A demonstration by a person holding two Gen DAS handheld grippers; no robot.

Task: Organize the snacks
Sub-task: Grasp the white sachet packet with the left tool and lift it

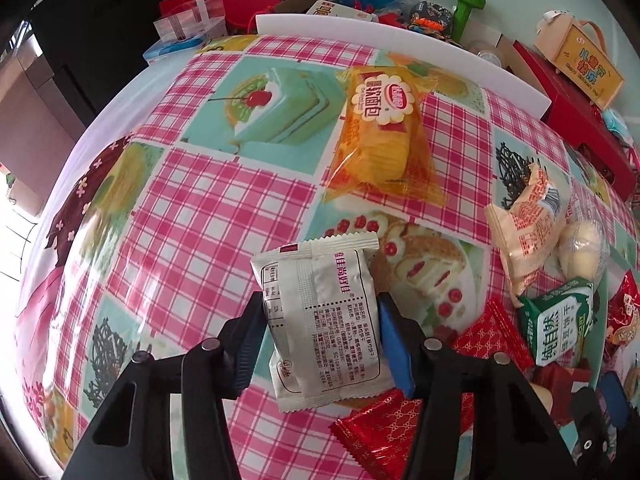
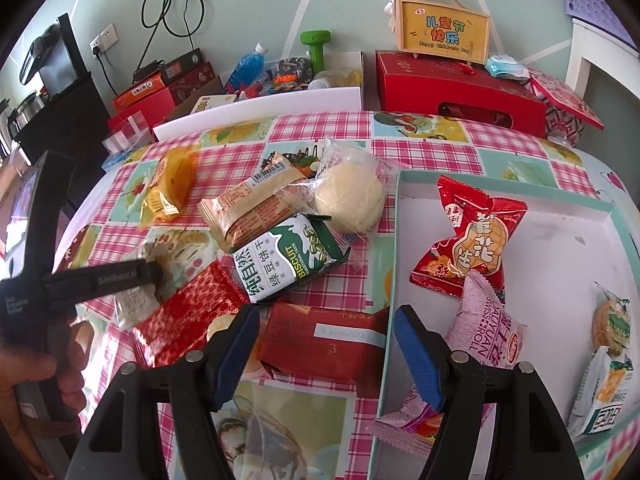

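Snacks are partly sorted: your left gripper [image 1: 320, 344] pinches the white packet [image 1: 320, 320], your right gripper [image 2: 326, 354] hangs half-open and empty over the tray's [image 2: 560, 248] edge. Four or so lie in it; the green biscuit pack [image 2: 292, 260], bun [image 2: 350, 196] and orange bread [image 1: 380, 132] wait farther out on the tablecloth [image 1: 192, 208].

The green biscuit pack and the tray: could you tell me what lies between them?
Only bare tablecloth separates the green biscuit pack from the tray, seen in the right wrist view.

Two red foil packets [image 1: 490, 334], one tray [image 2: 506, 196]
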